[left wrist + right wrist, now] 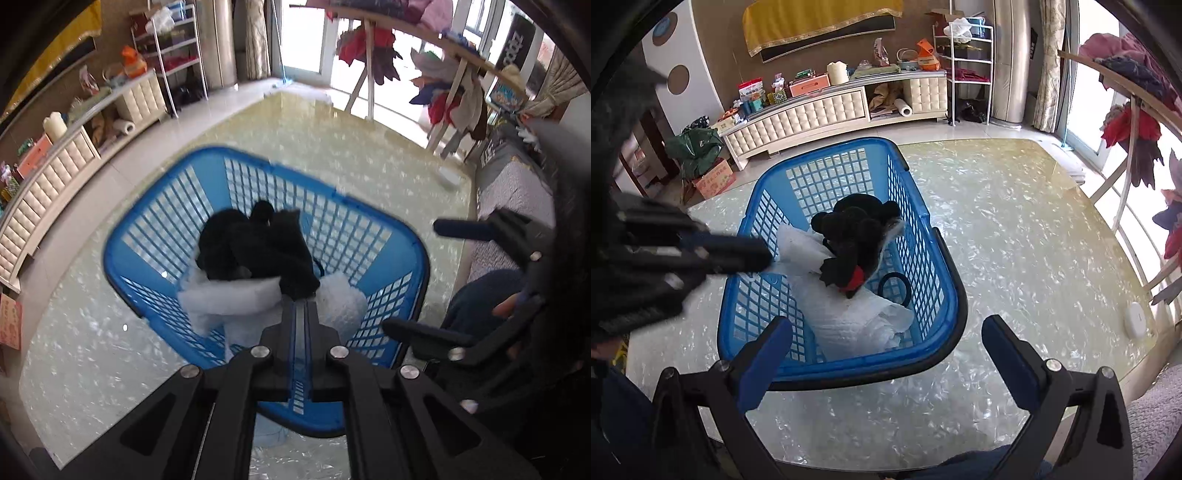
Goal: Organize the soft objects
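Basket (147,206): blue plastic, lattice walls, dark rim band, standing on the table (74,350), a pale pearly top. Both views look down into it.

Black toy (255,247): plush, lying in the middle of the basket on top of the white sheet (229,299). The right view shows a red patch on its near end and a grey fuzzy edge on its right side; the left view shows only a black mass.

White sheet: crumpled, filling the near half of the basket floor under the toy.

Black ring (895,290): on the basket floor, just right of the toy. Clear in the right view; only a sliver shows in the left view.

Left gripper (298,299): fingers pressed together, tips over the basket at the near edge of the toy. Whether they pinch fabric, I cannot tell. In the right view it enters blurred from the left, tips at the sheet's left edge.

Right gripper (886,339): fingers spread wide, blue pads showing, hovering at the near rim of the basket, holding nothing. The left view shows it from the side, at the right.

Cabinet (827,107): long, cream, cluttered, along the far wall.

Rack (436,40): wooden, hung with clothes, by the window.
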